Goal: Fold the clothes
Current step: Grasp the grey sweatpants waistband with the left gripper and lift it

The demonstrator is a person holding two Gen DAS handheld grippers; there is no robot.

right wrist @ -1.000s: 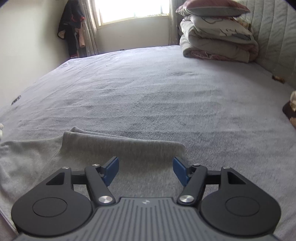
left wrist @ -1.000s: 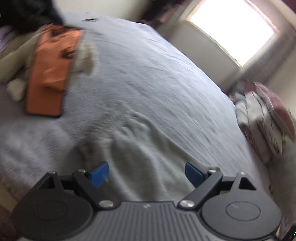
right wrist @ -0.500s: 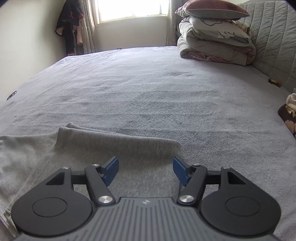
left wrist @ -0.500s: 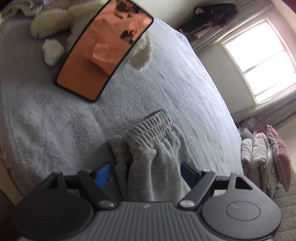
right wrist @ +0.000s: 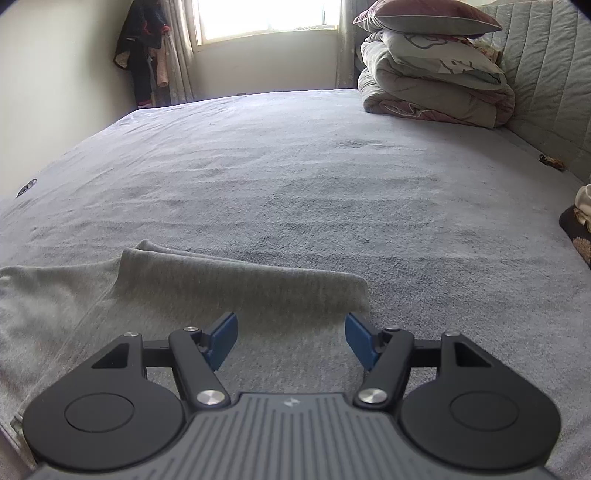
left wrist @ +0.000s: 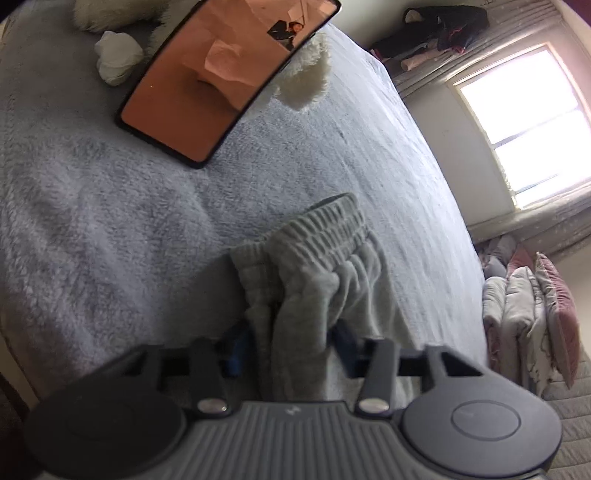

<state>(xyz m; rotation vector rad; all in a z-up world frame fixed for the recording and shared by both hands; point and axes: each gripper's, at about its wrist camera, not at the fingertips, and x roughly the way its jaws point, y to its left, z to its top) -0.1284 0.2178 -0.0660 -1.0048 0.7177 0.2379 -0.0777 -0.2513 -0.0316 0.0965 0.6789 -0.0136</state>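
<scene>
Daylight is all I get, from the window [right wrist: 266,16] at the top of the right wrist view and the right edge of the left; it blows out white in both. On the left the gripper body [left wrist: 288,424] at the bottom is dark and soft with blur. The right view is sharp. Fisheye curves the bed [right wrist: 295,166], with black corners.

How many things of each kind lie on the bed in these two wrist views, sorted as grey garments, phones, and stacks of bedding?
Grey garments: 1, the grey sweatpants
Phones: 1, the phone
Stacks of bedding: 1, the bedding stack
Total: 3
</scene>
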